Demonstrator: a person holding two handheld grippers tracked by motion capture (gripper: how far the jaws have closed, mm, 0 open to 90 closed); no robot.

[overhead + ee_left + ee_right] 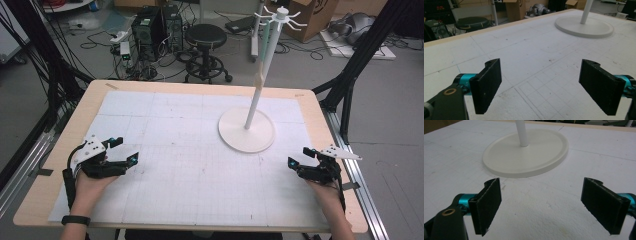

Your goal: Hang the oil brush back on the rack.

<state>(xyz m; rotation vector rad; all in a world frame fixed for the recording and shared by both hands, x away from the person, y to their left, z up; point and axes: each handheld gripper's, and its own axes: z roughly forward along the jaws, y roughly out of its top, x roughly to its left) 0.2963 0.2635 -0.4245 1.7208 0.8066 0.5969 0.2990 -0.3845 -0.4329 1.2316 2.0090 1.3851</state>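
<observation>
A wooden tabletop (60, 145) fills the middle of the high view, most of it covered by a white gridded mat (190, 165) scuffed with small dark marks. On the far right part of that mat stands a white stand (247, 131): a broad round base lying flat, with a slim white pole rising from its centre, leaning slightly in this view, and ending in a ring of short hooks at the top. In the left gripper view the stand's base (584, 26) lies well ahead and to the right; in the right gripper view it (526, 152) sits close ahead, a little left of centre. The left gripper (123, 150) rests low at the near left of the mat, held in the person's left hand (89, 186) and pointing towards the middle; its jaws stand wide apart with only bare mat between them (540, 87). The right gripper (301, 156) sits at the near right of the mat, held in the right hand (326, 192), near the stand's base but not touching it; its jaws also gape wide and grip nothing (540, 207).
</observation>
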